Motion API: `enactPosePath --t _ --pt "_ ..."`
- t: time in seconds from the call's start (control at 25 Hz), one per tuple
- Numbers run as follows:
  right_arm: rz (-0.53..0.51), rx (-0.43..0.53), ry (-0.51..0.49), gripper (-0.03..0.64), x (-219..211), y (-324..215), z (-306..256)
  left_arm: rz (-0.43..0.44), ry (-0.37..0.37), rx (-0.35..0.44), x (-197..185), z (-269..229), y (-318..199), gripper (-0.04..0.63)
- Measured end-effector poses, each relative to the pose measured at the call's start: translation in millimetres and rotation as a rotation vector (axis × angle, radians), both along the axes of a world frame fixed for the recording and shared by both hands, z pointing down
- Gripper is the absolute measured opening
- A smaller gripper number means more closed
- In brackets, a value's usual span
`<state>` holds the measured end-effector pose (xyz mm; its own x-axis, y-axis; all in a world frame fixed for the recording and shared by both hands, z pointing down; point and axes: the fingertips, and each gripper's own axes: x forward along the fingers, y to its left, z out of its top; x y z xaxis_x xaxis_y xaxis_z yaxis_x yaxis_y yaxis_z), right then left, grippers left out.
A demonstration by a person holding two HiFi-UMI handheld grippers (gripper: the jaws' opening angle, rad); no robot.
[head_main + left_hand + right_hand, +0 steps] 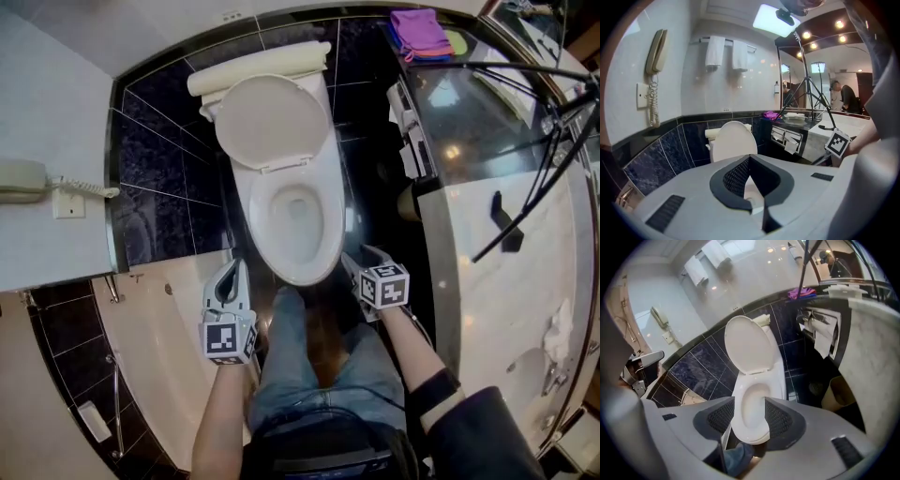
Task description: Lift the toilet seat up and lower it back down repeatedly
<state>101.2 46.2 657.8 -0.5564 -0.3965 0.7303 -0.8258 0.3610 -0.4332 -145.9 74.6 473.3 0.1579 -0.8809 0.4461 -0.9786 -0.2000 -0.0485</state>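
Head view: toilet seat (272, 122) stands raised against the far tank (258, 70) (leaning back, so surely needing no hold). Right tongs (364, 258) gape empty and left tongs (232, 274) are pinched closed on nothing, both flanking the near bowl (295, 270).

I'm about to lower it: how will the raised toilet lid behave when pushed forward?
The lid looks like stiff, glossy plastic, so probably rigid and slippery. Hinged at its base, it should swing rather than slide, and may drop once past upright.

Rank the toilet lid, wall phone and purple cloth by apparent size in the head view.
1. Toilet lid, clearly largest.
2. Purple cloth and wall phone look alike; phone cut off at edge.
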Motion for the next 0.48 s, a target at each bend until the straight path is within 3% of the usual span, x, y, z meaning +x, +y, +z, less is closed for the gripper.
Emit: enactPosePath --t 0.48 --pt "0.155 -0.261 -0.08 0.222 8 22 214 -0.005 0.007 -0.055 14 160 4 0.0"
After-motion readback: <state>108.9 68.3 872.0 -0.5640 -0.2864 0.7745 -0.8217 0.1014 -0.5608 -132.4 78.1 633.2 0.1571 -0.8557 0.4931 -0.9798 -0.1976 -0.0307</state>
